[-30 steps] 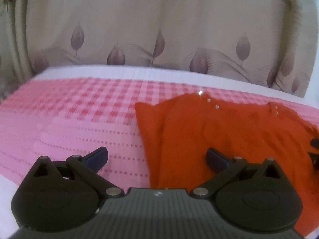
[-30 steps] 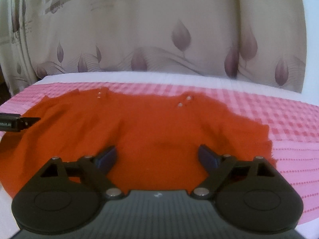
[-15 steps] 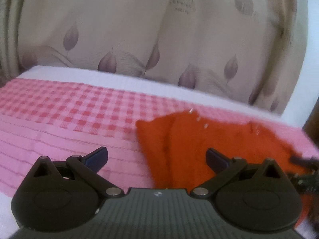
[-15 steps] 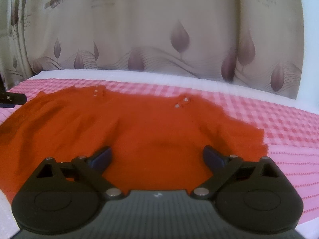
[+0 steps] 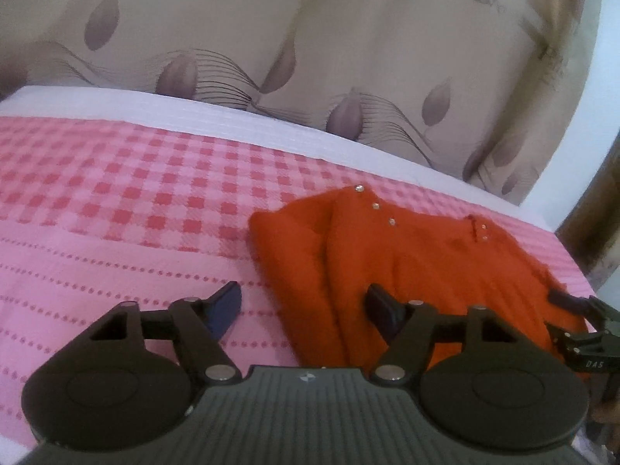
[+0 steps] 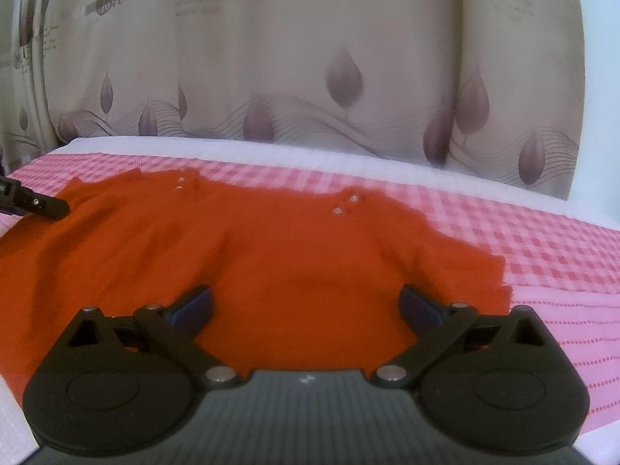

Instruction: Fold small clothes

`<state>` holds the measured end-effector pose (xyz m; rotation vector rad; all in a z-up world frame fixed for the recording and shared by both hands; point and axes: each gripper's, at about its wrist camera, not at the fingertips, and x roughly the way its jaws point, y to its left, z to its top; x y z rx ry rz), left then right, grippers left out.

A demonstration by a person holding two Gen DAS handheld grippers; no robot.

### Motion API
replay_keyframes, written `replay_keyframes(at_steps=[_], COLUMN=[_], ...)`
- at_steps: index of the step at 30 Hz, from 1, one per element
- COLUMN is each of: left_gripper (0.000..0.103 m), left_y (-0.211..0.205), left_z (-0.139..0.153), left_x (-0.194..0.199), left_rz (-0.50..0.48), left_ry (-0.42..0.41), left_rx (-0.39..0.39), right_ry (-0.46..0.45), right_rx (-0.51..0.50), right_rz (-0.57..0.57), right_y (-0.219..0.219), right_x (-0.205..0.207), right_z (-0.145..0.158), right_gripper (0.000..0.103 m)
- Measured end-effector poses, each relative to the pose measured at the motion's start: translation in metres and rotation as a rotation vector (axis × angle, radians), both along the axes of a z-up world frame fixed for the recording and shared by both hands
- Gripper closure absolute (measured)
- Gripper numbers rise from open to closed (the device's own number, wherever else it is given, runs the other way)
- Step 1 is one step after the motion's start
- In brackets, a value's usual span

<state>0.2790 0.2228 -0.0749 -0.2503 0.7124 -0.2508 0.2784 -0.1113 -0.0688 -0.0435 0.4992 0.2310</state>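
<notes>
With the orange top (image 6: 271,255) spread flat on the bed's pink checked cover (image 5: 128,201), I judge I am at the start of a side fold. My left gripper (image 5: 302,306) straddles the garment's left edge, one jaw over bare cover and the other over orange cloth; its jaws have just been closing and stand part-way in, and as far as I can see they do not yet pinch the fabric. My right gripper (image 6: 306,306) hangs over the lower middle of the top, jaws wide and having just opened further, holding nothing. Next I would need to pinch that left edge and carry it across. The knit looks soft and matte, with small shiny snaps (image 6: 345,203) at both shoulders. A leaf-print curtain (image 6: 310,58) hangs behind.
</notes>
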Motion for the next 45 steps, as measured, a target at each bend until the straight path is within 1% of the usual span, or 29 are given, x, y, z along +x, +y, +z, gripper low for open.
replay_keyframes(at_steps=[3,4,6,7,8,10,13,15,21,25,27,31,33,35,36,38,39,41,45], left_gripper=[0.031,0.033,0.058,0.069,0.074,0.078,0.079,0.079,0.076,0.074,0.071,0.071,0.071,0.076,0.077,0.084,0.085,0.087,0.088], left_y=[-0.006,-0.007,-0.008,-0.007,-0.006,-0.003,0.001,0.002,-0.004,-0.004,-0.005,-0.005,-0.007,-0.008,-0.008,-0.013,-0.016,-0.022,-0.030], left_z=[-0.001,-0.001,-0.003,-0.005,-0.007,-0.010,-0.011,-0.011,-0.011,-0.011,-0.011,-0.011,-0.010,-0.009,-0.008,-0.004,-0.002,0.005,0.022], left_x=[0.006,0.008,0.009,0.012,0.012,0.013,0.011,0.010,0.009,0.009,0.009,0.010,0.010,0.011,0.013,0.015,0.016,0.018,0.019], left_rz=[-0.038,-0.046,-0.054,-0.061,-0.057,-0.042,-0.028,-0.023,-0.018,-0.017,-0.012,-0.010,-0.009,0.009,0.021,0.049,0.059,0.071,0.088], left_ry=[-0.005,-0.011,-0.022,-0.017,-0.018,-0.019,-0.019,-0.021,-0.035,-0.038,-0.039,-0.036,-0.034,-0.021,-0.011,0.010,0.018,0.033,0.060], left_rx=[0.025,0.028,0.012,-0.015,-0.043,-0.089,-0.130,-0.137,-0.099,-0.089,-0.081,-0.073,-0.060,-0.066,-0.072,-0.074,-0.067,-0.052,-0.056], right_ry=[-0.002,-0.002,-0.002,-0.003,-0.005,-0.009,-0.015,-0.009,0.027,0.045,0.045,0.037,0.005,-0.049,-0.059,-0.049,-0.042,-0.041,-0.045], right_rx=[0.002,0.003,0.004,0.005,0.005,0.009,0.016,0.019,0.026,0.024,0.021,0.043,0.059,0.114,0.144,0.200,0.213,0.213,0.200], right_rz=[0.000,0.000,0.000,0.000,-0.001,-0.002,-0.005,-0.004,-0.005,-0.013,-0.011,0.000,-0.001,0.008,0.013,0.015,0.016,0.020,0.031], right_y=[0.000,0.000,0.000,0.000,0.000,0.000,-0.001,-0.002,-0.001,0.000,0.001,-0.004,-0.006,-0.015,-0.019,-0.028,-0.030,-0.030,-0.028], right_x=[0.000,0.000,0.000,0.000,0.000,-0.001,-0.003,-0.002,0.003,0.006,0.005,0.004,-0.001,-0.010,-0.012,-0.010,-0.009,-0.009,-0.010], right_z=[0.000,0.000,0.000,0.000,0.001,0.001,0.001,0.001,0.000,-0.001,-0.001,-0.001,0.001,0.003,0.004,0.003,0.003,0.003,0.003], right_gripper=[0.000,0.000,0.000,0.000,0.000,0.000,0.000,0.000,0.000,0.000,0.000,0.000,0.000,0.000,0.000,0.000,0.000,0.000,0.000])
